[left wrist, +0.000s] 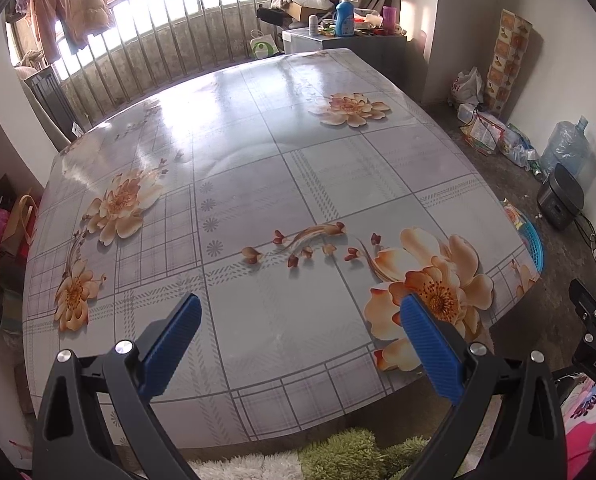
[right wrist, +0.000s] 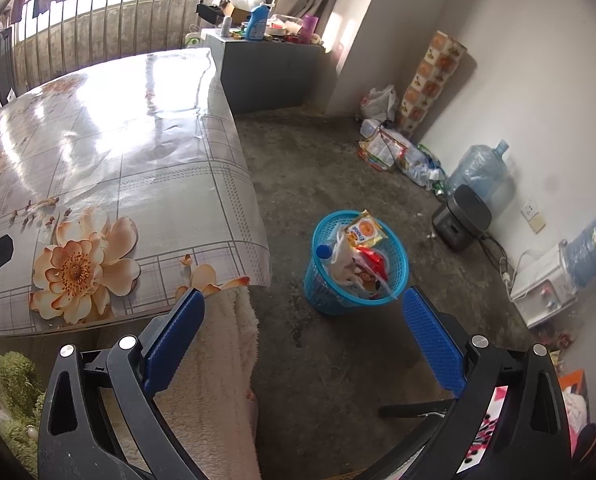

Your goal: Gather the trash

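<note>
A blue plastic basket [right wrist: 321,292] stands on the concrete floor to the right of the table and holds trash: a yellow snack packet [right wrist: 365,233], a bottle with a blue cap [right wrist: 324,251] and several wrappers. Its rim shows past the table's right edge in the left wrist view [left wrist: 534,245]. My right gripper [right wrist: 302,314] is open and empty, above the floor just in front of the basket. My left gripper [left wrist: 300,316] is open and empty above the near edge of the table [left wrist: 257,184], which has a floral tablecloth with nothing lying on it.
A grey cabinet [right wrist: 265,76] with bottles stands behind the table. Bags, water jugs [right wrist: 484,174] and a black cooker [right wrist: 462,216] line the right wall. A fluffy white and green cloth [right wrist: 221,364] hangs by the table's near corner. A railing [left wrist: 157,52] runs behind.
</note>
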Demonstrator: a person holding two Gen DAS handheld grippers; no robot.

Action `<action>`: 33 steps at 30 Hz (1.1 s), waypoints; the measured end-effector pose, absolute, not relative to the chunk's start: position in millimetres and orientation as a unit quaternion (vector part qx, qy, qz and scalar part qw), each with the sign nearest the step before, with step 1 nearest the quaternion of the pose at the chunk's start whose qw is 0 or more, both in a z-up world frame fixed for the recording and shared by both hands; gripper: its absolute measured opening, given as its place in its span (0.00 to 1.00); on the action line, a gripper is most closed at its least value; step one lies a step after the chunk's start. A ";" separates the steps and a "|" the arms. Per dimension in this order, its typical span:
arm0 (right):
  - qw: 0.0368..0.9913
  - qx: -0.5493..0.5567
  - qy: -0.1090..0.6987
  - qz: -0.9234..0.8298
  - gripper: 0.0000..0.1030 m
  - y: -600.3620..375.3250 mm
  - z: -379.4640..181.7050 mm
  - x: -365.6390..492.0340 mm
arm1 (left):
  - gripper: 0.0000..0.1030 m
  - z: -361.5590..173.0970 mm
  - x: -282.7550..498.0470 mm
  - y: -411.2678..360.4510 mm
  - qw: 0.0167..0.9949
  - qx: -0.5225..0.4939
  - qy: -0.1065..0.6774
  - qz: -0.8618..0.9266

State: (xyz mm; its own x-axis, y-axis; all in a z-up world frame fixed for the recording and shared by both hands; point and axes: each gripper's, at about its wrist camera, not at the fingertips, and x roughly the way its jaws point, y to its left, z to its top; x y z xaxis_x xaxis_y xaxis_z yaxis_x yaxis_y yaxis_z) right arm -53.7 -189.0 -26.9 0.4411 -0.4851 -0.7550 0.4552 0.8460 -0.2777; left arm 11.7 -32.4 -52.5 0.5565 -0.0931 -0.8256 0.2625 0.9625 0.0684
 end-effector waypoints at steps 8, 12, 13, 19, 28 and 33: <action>0.849 -0.017 0.450 -0.277 0.92 -188.9 -26.7 -53.6 | 0.95 -53.0 12.0 -34.3 0.877 0.097 0.459 -0.104; 0.849 -0.018 0.449 -0.276 0.92 -189.3 -25.7 -53.5 | 0.95 -53.0 12.5 -34.5 0.877 0.098 0.459 -0.105; 0.849 -0.018 0.449 -0.276 0.92 -189.2 -25.8 -53.4 | 0.95 -53.0 12.4 -35.1 0.877 0.098 0.459 -0.105; 0.849 -0.018 0.451 -0.276 0.92 -188.6 -26.8 -52.5 | 0.95 -54.0 12.4 -36.0 0.875 0.102 0.460 -0.107; 0.848 -0.019 0.451 -0.277 0.92 -188.5 -27.6 -52.3 | 0.95 -54.2 12.1 -36.2 0.876 0.103 0.460 -0.108; 0.849 -0.020 0.450 -0.277 0.92 -189.6 -25.7 -52.8 | 0.95 -54.3 11.9 -36.4 0.875 0.103 0.460 -0.108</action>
State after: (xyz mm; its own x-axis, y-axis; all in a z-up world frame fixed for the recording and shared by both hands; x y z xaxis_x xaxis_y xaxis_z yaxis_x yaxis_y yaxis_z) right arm -52.8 -189.6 -25.7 0.4420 -0.4891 -0.7520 0.4524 0.8454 -0.2839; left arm 11.9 -36.4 -54.3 0.5530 -0.0948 -0.8278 0.2850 0.9551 0.0810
